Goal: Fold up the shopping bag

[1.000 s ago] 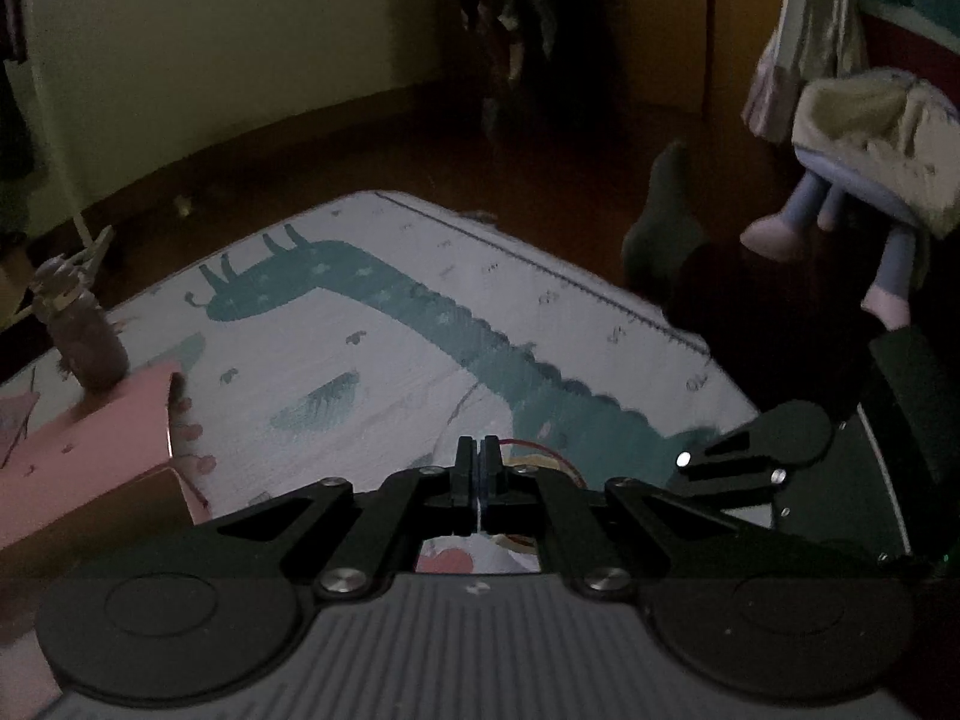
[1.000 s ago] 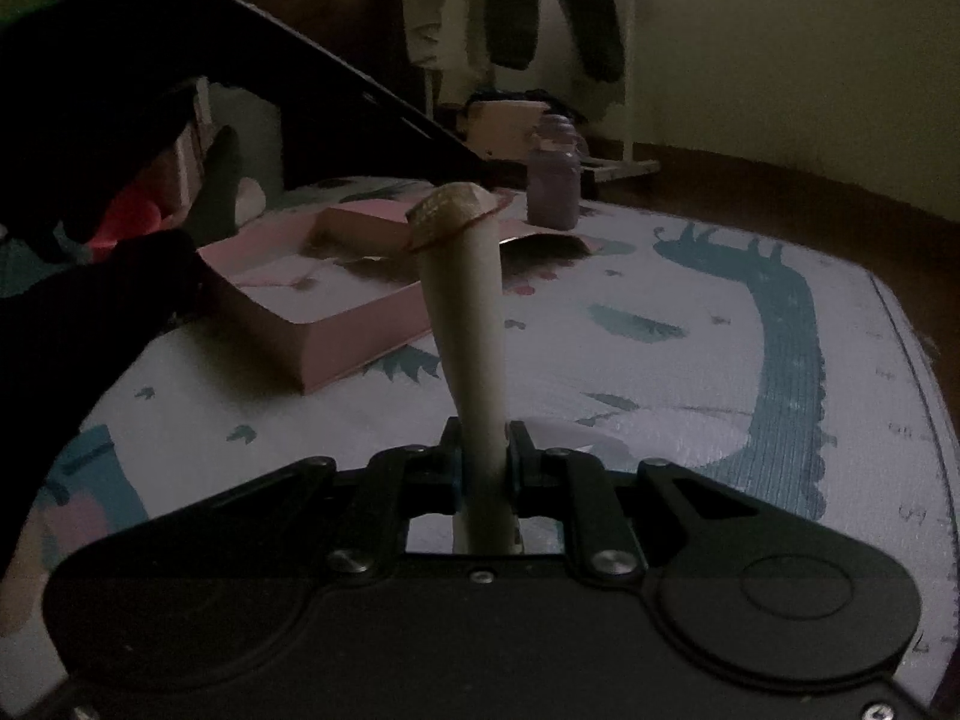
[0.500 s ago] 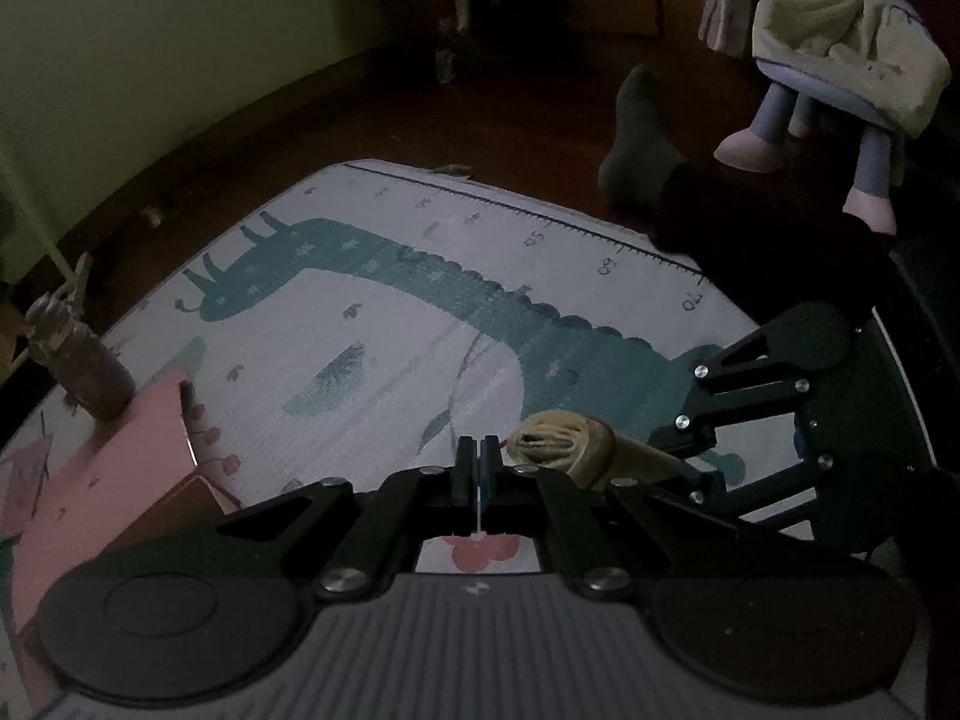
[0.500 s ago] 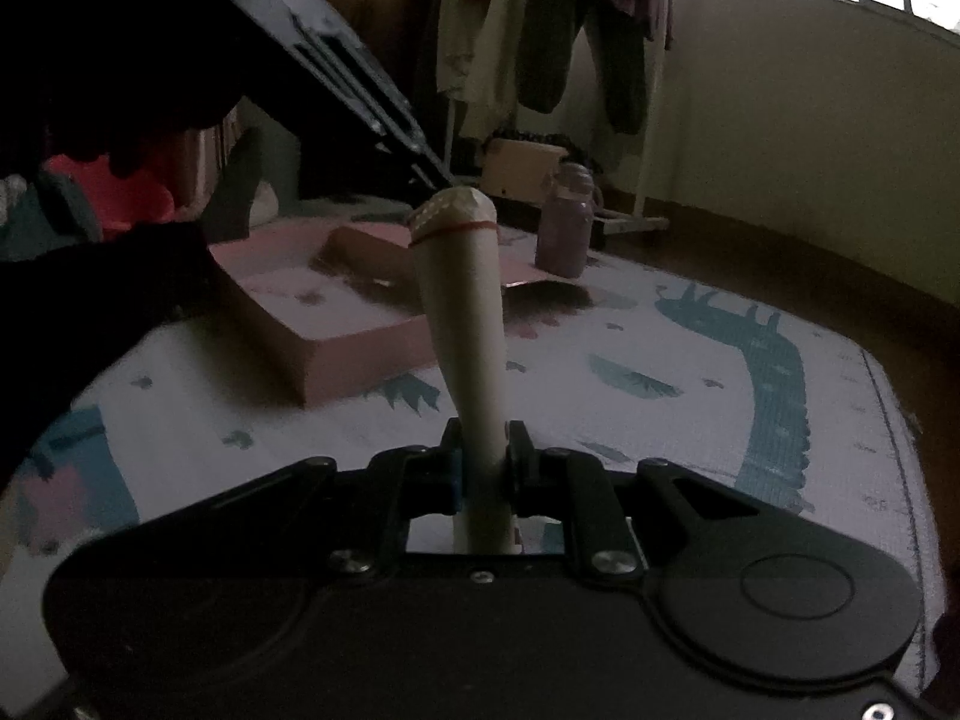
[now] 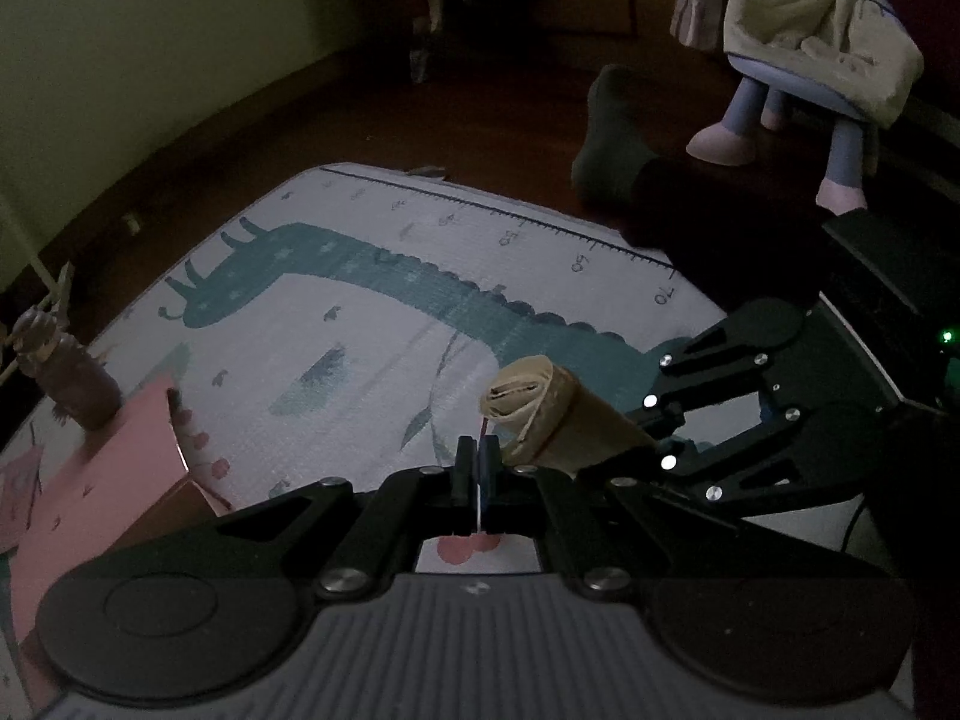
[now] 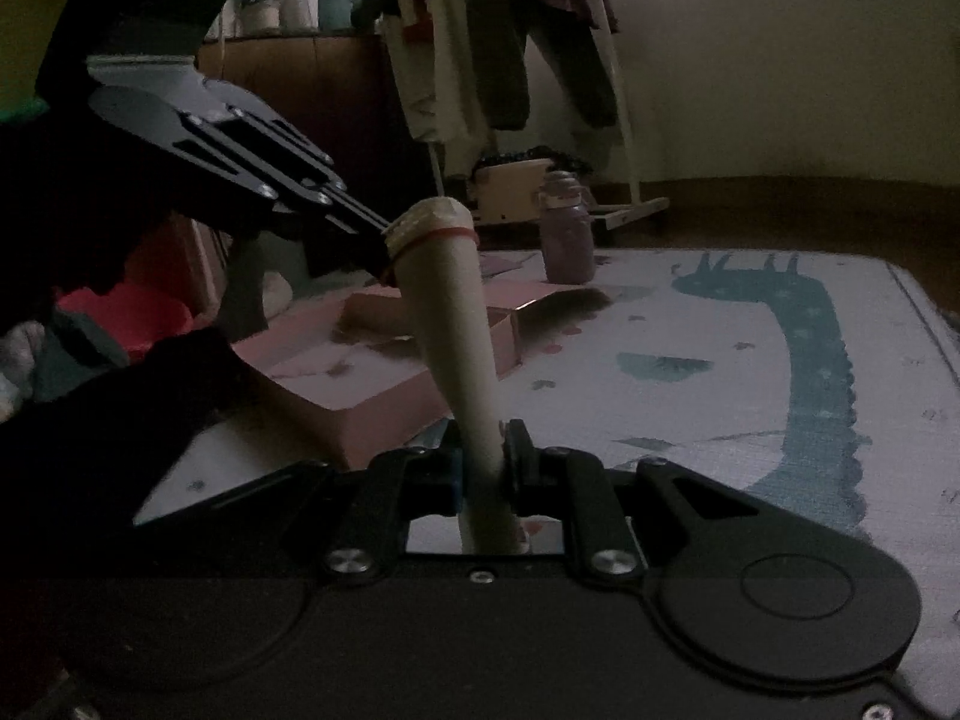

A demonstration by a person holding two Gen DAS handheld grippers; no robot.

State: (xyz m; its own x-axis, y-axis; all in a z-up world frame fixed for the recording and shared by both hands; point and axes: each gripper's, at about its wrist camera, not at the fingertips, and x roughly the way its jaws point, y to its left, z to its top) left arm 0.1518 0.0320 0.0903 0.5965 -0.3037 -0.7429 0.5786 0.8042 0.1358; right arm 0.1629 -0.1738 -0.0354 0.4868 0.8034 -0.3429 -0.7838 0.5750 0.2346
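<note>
- Bag point(image 6: 447, 324): rolled into a tan tube, red band point(image 6: 438, 235) near its far end, long axis running out from the right gripper point(image 6: 483, 456), clenched on its base above the mat point(image 6: 750, 420).
- Left gripper point(image 5: 478, 468): pinched on a thin red strand beside the roll's free tip, the nearer tool to that end.

The mat point(image 5: 372, 324) lies bare across its middle, from the giraffe print point(image 5: 384, 276) out to the ruler edge, leaving open passage there. At the mat's left side the pink box point(image 5: 108, 480) and the bottle point(image 5: 72, 378) just behind it block the way. Past the ruler edge a socked foot point(image 5: 606, 138) rests on the floor, and a stool point(image 5: 810, 78) stands beyond it.
</note>
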